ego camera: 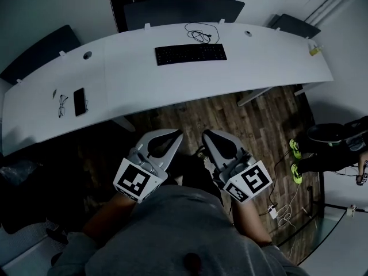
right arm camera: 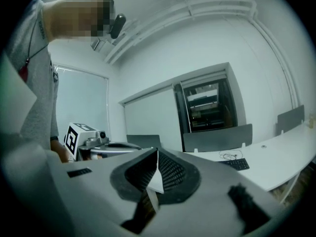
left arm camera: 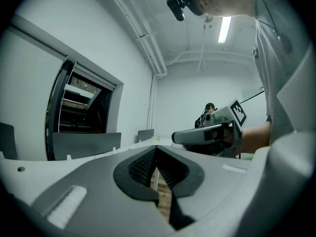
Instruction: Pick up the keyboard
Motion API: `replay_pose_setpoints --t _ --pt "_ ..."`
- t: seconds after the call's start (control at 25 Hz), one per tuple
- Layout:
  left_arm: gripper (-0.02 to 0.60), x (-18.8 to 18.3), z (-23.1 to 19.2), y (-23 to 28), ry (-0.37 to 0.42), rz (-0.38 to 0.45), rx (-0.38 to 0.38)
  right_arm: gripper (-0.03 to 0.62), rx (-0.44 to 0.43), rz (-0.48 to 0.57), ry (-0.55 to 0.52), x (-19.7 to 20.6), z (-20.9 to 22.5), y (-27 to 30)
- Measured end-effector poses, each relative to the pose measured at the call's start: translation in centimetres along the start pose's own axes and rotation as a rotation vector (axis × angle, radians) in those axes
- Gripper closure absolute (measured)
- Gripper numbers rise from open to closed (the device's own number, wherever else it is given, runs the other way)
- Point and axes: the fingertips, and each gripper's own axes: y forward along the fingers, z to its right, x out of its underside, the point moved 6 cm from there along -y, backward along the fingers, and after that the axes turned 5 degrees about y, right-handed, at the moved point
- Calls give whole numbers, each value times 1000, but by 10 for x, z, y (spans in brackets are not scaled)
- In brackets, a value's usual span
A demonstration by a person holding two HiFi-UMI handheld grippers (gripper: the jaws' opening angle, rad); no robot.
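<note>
— Across the far side of the room, what is the biggest thing?

— A long curved white desk [ego camera: 144,79], with dark wood floor [ego camera: 241,125] in front of it.

— And the keyboard?

— The black keyboard [ego camera: 190,54] lies flat on the desk, near its back edge and about midway along, untouched. A coiled cable [ego camera: 199,35] lies just behind it.

— Where are the tongs?

— The left gripper [ego camera: 175,134] and right gripper [ego camera: 206,134] sit side by side close to the person's body, over the floor and short of the desk's near edge, well apart from the keyboard.

— Is either holding anything?

— No. In each gripper view the ribbed pads meet at the tips with nothing between them, so both are fully closed and empty.

— Anything smaller?

— A dark phone [ego camera: 80,101] lies toward the desk's left end, with a pair of glasses [ego camera: 62,105] just beside it.
</note>
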Motion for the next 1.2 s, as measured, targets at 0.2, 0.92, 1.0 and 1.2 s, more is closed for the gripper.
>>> replay_pose_setpoints --t 0.2,0.92,1.0,1.2 --pt "575 -2 -11 5 -13 -12 -46 577 -36 2 -12 -5 12 12" --pt "575 -13 -57 104 -8 -53 -156 577 -156 -19 -18 -25 126 55" --pt "574 -14 -63 119 10 -53 -162 577 -162 -18 -16 -28 143 57" --pt "575 -14 -72 157 10 -70 -166 577 -177 -25 -10 -34 180 58"
